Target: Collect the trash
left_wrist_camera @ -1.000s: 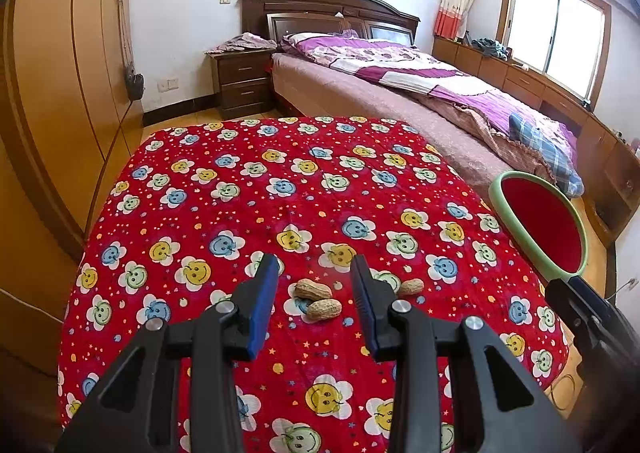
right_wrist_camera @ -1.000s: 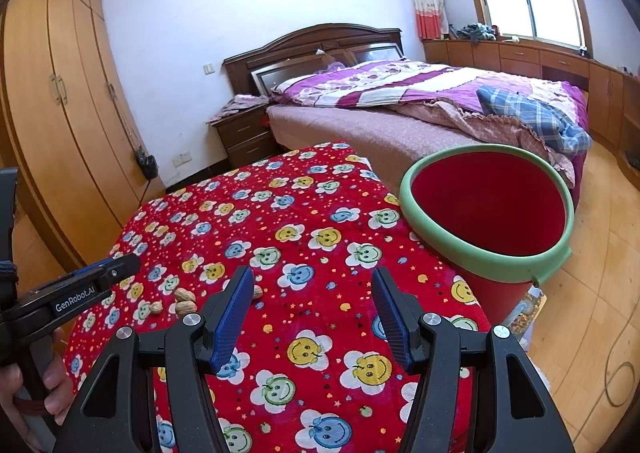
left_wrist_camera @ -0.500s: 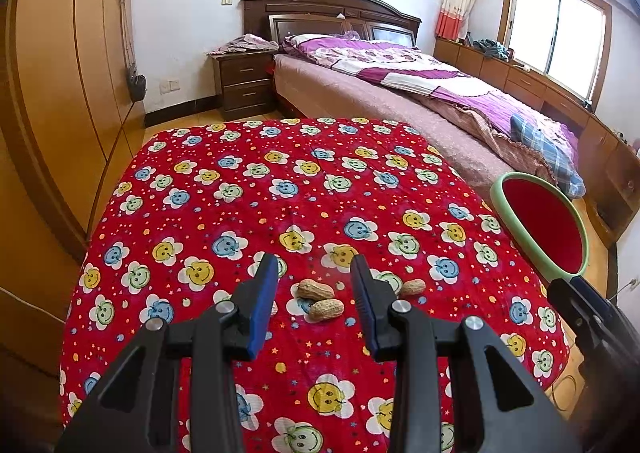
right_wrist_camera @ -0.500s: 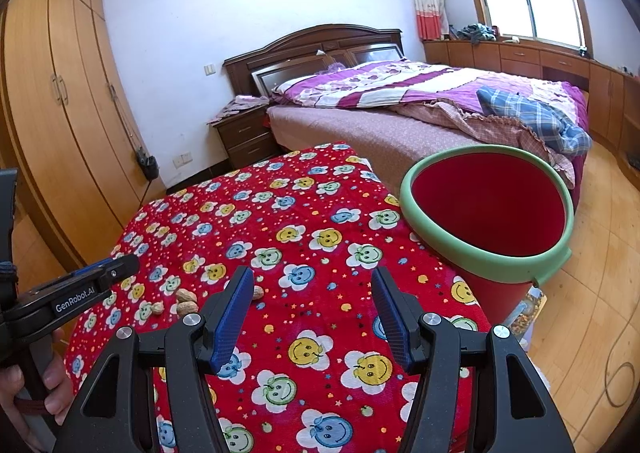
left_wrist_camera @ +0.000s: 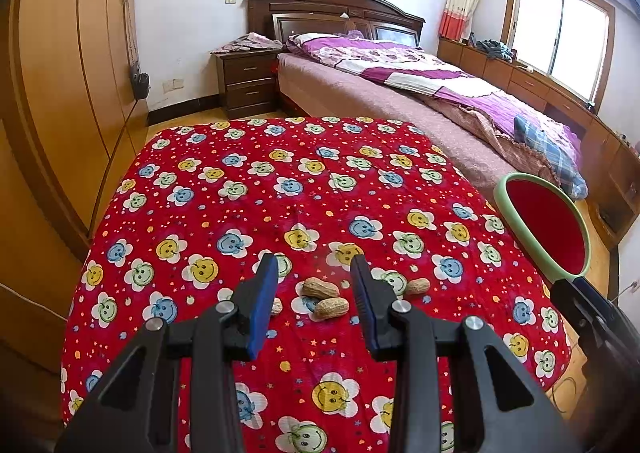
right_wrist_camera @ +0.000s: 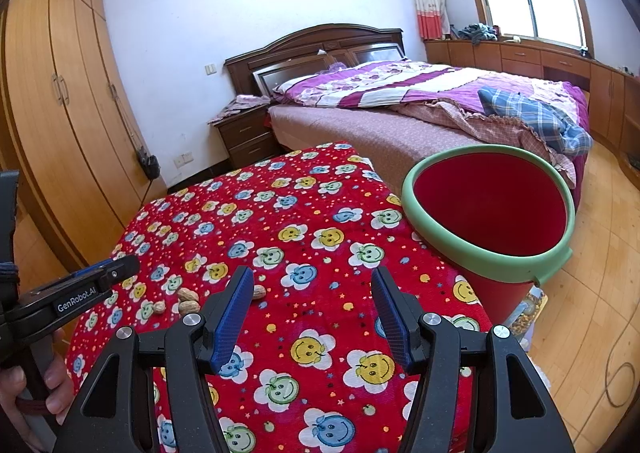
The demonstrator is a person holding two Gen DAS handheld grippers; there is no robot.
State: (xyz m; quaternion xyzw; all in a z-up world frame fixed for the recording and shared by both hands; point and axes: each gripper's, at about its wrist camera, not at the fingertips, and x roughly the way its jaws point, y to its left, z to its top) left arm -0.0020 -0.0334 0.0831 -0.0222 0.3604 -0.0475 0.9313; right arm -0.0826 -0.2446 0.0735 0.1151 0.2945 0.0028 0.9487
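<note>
Tan, wrinkled peanut shells [left_wrist_camera: 325,299] lie lower centre on red smiley-print cloth [left_wrist_camera: 248,189]. Left gripper [left_wrist_camera: 314,285] partly open above them, empty; right gripper [right_wrist_camera: 312,301] wider, empty. Red bucket [right_wrist_camera: 490,209] right.

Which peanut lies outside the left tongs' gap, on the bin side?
The lone peanut right of the right-hand finger, toward the red bin. Two others lie together in the gap of the left tongs; a fourth peeks beside the left-hand finger.
</note>
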